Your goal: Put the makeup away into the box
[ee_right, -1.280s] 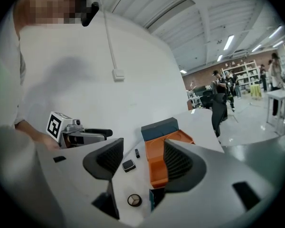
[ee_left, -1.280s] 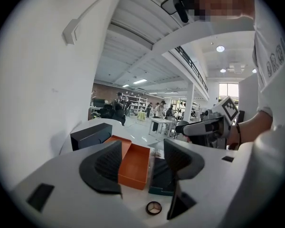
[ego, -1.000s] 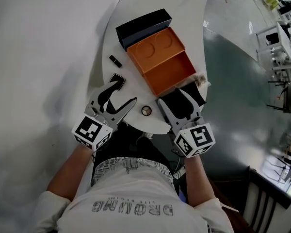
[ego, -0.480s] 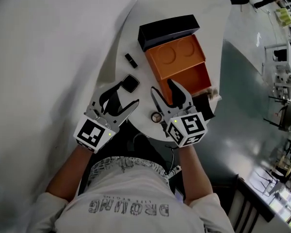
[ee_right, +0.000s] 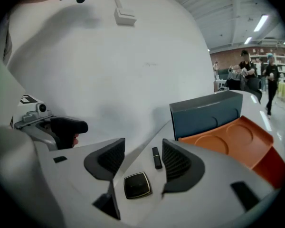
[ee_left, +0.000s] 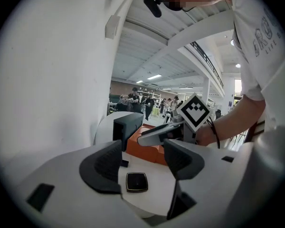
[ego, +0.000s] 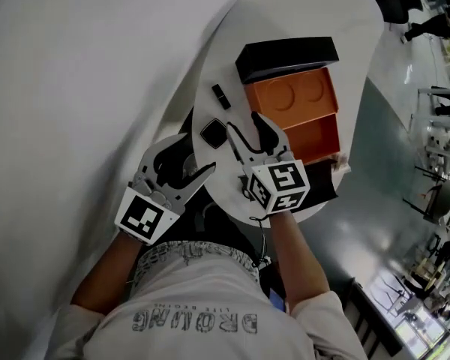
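Note:
An orange box (ego: 300, 115) with its black lid (ego: 286, 55) standing up behind it sits on the white round table (ego: 300, 13). A black square compact (ego: 212, 132) lies left of the box, and a small black lipstick (ego: 220, 96) lies beyond it. My right gripper (ego: 244, 128) is open just right of the compact; the compact (ee_right: 137, 185) shows low between its jaws, the lipstick (ee_right: 156, 157) further on. My left gripper (ego: 186, 158) is open at the table's left edge, near the compact (ee_left: 137, 182). Neither gripper holds anything.
A pale wall (ego: 75, 88) runs close along the table's left side. A dark flat thing (ego: 324, 188) lies at the table's near right edge, in front of the box. Beyond the table, people stand in a large hall (ee_left: 142, 101).
My right gripper has swung left from in front of the box to beside the square compact, and now covers the small round compact. My left gripper has drawn nearer the compact.

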`<state>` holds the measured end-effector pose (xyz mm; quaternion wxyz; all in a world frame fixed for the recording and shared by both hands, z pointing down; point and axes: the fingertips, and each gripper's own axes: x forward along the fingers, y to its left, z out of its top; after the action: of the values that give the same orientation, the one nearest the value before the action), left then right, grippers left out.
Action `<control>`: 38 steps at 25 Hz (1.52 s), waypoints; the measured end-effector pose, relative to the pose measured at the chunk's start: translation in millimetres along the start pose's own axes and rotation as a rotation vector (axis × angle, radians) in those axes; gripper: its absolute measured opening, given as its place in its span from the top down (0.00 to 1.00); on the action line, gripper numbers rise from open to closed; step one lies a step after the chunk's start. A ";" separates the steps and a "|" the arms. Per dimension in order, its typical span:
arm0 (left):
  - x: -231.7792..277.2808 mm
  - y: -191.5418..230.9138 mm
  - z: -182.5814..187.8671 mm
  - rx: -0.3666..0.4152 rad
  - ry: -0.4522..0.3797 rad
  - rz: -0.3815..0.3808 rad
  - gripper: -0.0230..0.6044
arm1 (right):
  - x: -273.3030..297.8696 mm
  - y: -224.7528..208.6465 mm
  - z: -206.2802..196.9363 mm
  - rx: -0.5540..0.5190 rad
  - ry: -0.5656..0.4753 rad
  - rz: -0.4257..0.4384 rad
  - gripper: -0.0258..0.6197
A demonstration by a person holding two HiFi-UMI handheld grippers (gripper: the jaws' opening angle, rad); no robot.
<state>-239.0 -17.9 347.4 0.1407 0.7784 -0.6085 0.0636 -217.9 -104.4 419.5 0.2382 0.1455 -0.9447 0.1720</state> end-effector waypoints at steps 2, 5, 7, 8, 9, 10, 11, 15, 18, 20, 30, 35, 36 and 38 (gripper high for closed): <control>-3.0 3.3 -1.9 0.001 0.000 0.007 0.52 | 13.8 0.9 -1.2 -0.003 0.011 0.011 0.57; -7.0 7.2 -4.3 -0.008 0.007 0.018 0.52 | 32.5 0.2 -4.4 -0.003 0.030 0.016 0.57; -7.3 11.1 -6.6 -0.017 0.013 0.024 0.52 | 44.9 -1.8 -7.7 -0.004 0.044 0.014 0.57; -7.0 12.8 -8.1 -0.020 0.018 0.024 0.52 | 51.0 -3.3 -9.5 -0.004 0.051 0.012 0.57; -6.6 14.3 -9.5 -0.022 0.023 0.024 0.52 | 56.9 -4.9 -11.5 -0.003 0.057 0.009 0.57; -6.5 15.4 -10.8 -0.025 0.026 0.025 0.52 | 62.3 -6.4 -13.8 -0.002 0.065 0.006 0.57; -6.8 16.4 -12.1 -0.028 0.030 0.027 0.52 | 67.1 -7.8 -16.5 -0.001 0.073 0.003 0.58; -9.8 18.8 -16.4 -0.041 0.048 0.033 0.52 | 81.6 -13.7 -23.5 -0.005 0.098 -0.004 0.58; -10.1 19.5 -21.4 -0.063 0.059 0.039 0.52 | 90.6 -17.1 -28.2 -0.010 0.117 -0.002 0.58; -8.4 20.4 -27.0 -0.073 0.069 0.039 0.52 | 97.4 -18.1 -32.5 -0.012 0.128 0.001 0.59; -3.4 22.3 -37.7 -0.100 0.092 0.035 0.52 | 116.4 -26.8 -48.5 -0.049 0.186 -0.027 0.61; -1.2 23.6 -38.4 -0.103 0.098 0.034 0.52 | 123.0 -30.1 -55.6 -0.067 0.225 -0.043 0.64; -0.9 24.2 -38.8 -0.107 0.100 0.036 0.52 | 124.4 -30.5 -56.7 -0.070 0.231 -0.045 0.65; -1.0 25.1 -40.1 -0.111 0.103 0.037 0.52 | 126.4 -30.8 -58.0 -0.077 0.239 -0.047 0.65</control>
<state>-260.5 -10.6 388.9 0.2138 0.7537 -0.6173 0.0723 -290.4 -133.7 538.6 0.3587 0.1368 -0.9118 0.1460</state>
